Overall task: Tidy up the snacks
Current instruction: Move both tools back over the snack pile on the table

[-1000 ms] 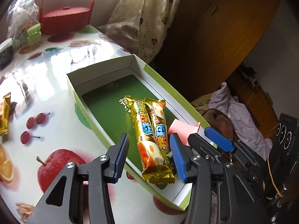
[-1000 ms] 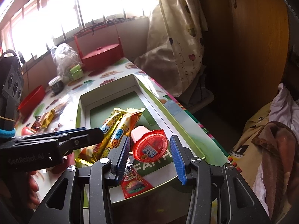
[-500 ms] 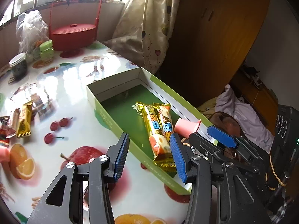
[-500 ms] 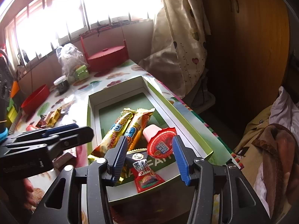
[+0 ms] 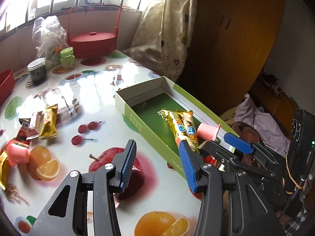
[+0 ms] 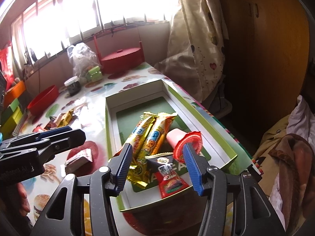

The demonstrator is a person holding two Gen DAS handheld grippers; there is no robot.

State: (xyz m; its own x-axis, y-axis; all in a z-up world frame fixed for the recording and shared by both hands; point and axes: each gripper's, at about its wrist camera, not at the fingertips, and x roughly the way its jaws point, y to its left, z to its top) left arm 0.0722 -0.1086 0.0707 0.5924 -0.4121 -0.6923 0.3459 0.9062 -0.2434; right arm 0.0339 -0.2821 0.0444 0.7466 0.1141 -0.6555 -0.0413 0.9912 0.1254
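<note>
At the bottom of the left wrist view the left tool (image 5: 157, 167) hangs wide and empty above the bench (image 5: 94, 90), over a printed apple. Low in the right wrist view the right tool (image 6: 157, 167) is also spread wide with nothing held, poised over the near end of the green box (image 6: 216, 129).

The risk, as I judge it, lies with the right tool: its right pad sits in front of the foil lid of the pink jelly cup (image 6: 183, 139), which lies tipped on its side, so a careless closing could roll the cup or crush the lid. The two tools are also near each other at the box's near end and could knock together. A nudge on the light box, which seems to sit near the bench's edge, might shift it outward.

Inside the box lie two yellow snack bars (image 6: 149, 135) side by side, the jelly cup just beside them, and a red sachet (image 6: 171, 182) at the near wall. Loose snacks (image 5: 37, 125) wait at the left of the left wrist view, well apart from the box, with another small packet (image 6: 78, 158) nearer it.
</note>
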